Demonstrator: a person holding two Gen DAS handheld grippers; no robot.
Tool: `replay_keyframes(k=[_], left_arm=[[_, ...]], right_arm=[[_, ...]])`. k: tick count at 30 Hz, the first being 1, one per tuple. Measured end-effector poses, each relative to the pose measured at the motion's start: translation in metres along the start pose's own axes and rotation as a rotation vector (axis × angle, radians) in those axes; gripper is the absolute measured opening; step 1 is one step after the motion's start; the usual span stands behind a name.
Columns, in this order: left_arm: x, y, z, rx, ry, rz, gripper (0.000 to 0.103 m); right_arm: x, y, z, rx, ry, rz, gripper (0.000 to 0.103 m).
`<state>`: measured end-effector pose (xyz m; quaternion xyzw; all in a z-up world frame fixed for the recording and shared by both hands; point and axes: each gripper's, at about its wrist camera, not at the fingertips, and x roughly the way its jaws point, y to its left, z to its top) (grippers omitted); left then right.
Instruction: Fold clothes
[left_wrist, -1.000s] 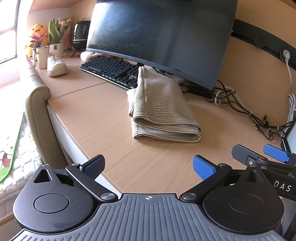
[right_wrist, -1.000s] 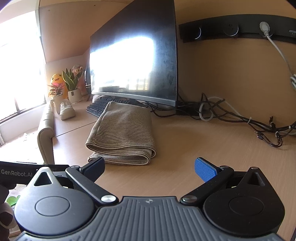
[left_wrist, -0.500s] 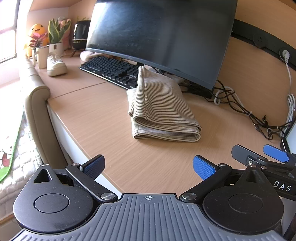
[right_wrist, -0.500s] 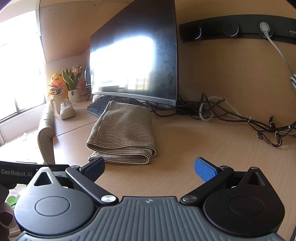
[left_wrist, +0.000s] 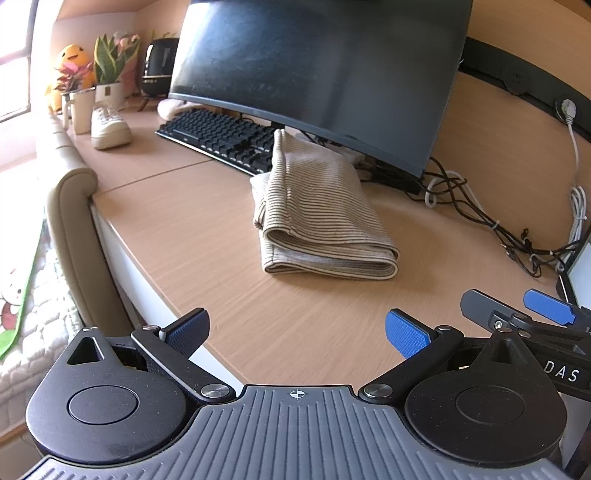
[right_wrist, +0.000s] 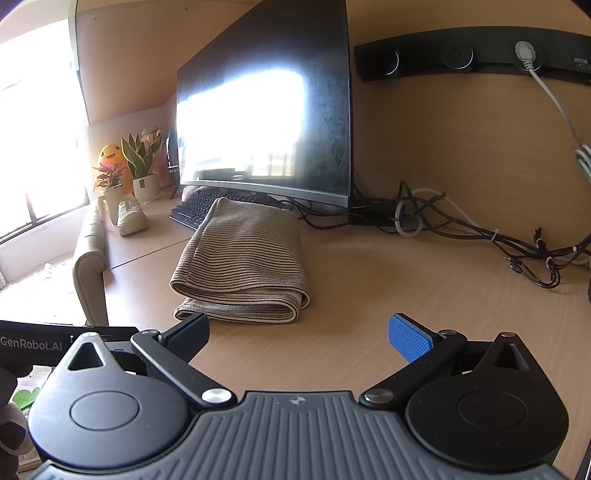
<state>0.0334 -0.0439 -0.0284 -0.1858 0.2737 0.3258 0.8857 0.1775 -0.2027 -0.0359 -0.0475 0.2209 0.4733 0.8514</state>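
Holding both grippers spread and empty — left gripper (left_wrist: 295, 332), right gripper (right_wrist: 299, 334) — we hover short of the striped garment (left_wrist: 317, 218), already folded on the desk (left_wrist: 184, 236); any tidying should pinch its near doubled edge squarely.

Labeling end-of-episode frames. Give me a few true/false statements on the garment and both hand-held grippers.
1. The striped garment lies folded on the desk. True.
2. The left hand-held gripper is clamped on the garment. False: it is open, holding nothing, short of the cloth.
3. The right hand-held gripper is open and empty. True.
4. The garment hangs over the desk edge. False: it lies fully on the desktop, its far end by the keyboard.
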Motion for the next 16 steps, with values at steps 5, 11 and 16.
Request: replay_keyframes(k=[5,11,16], left_arm=[[0.0016,0.0012,-0.0004,-0.005,0.008,-0.005,0.103],[0.0036,-0.0006,-0.0006,0.005,0.001,-0.008,0.103],[0.0072,-0.0012,-0.0012,-0.002,0.009,-0.017,0.103]], right_arm=[[0.0010,-0.0001,-0.0003,-0.001,0.005,-0.002,0.103],[0.0015,-0.0023,-0.0008,-0.003,0.009,-0.006,0.103],[0.0026,-0.0037,-0.0015,-0.007,0.016,-0.012,0.103]])
